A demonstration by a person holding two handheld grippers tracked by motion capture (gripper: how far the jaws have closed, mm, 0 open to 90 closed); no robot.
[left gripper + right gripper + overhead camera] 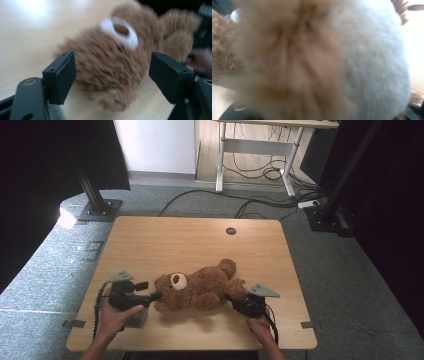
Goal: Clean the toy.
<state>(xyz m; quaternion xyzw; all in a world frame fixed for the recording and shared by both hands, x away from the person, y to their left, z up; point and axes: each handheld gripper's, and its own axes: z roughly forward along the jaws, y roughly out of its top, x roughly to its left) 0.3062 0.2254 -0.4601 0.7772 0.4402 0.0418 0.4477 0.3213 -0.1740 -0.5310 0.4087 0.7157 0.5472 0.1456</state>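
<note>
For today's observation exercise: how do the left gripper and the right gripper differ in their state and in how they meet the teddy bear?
The left gripper has open jaws, apart from the teddy bear's head; the right gripper is at the bear's foot, fur pressed against its camera. Whether the right one grips is unclear. Both rest low over the table, hand-held.

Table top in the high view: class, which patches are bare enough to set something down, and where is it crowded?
Free: the far half of the table, from the far edge and its round hole down to the teddy bear; also the near strip beneath the bear. Crowded: the near middle, where the left gripper and right gripper flank the bear.
</note>
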